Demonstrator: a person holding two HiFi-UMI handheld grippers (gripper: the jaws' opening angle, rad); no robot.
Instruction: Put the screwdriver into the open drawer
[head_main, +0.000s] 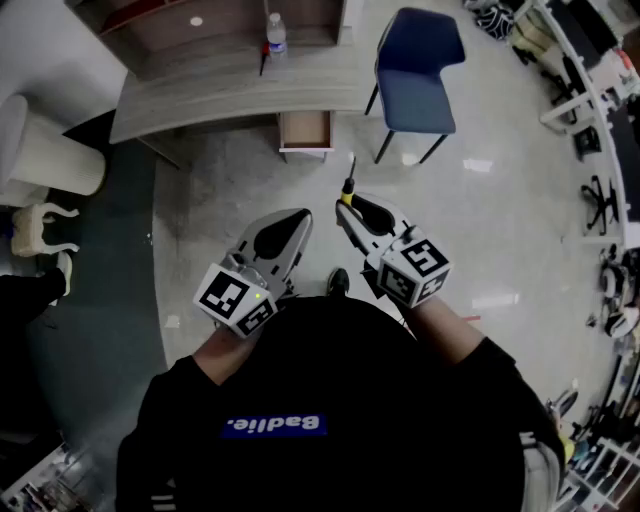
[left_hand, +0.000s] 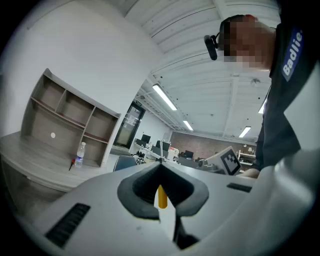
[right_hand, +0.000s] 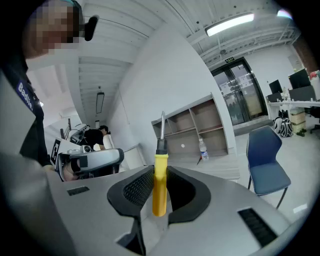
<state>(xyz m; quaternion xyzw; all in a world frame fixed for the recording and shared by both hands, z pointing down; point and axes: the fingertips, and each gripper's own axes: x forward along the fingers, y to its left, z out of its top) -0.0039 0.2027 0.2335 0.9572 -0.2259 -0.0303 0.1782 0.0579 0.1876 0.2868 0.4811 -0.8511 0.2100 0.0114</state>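
Observation:
A screwdriver (head_main: 347, 186) with a yellow handle (right_hand: 159, 185) and a steel shaft stands between the pads of my right gripper (head_main: 351, 207), shaft pointing ahead and slightly up past the jaws. That right gripper (right_hand: 160, 172) is shut on the handle. My left gripper (head_main: 299, 217) is beside it on the left, jaws together at the tips with nothing held (left_hand: 160, 164). The open drawer (head_main: 305, 131) juts from under the grey desk (head_main: 230, 85), a stretch of floor ahead of both grippers. In the gripper views the drawer is hidden.
A blue chair (head_main: 418, 75) stands right of the drawer. A water bottle (head_main: 276, 35) sits on the desk before open wooden shelves (right_hand: 195, 127). A white bin (head_main: 50, 150) and a small stool (head_main: 40, 225) are at the left; office clutter lines the right edge.

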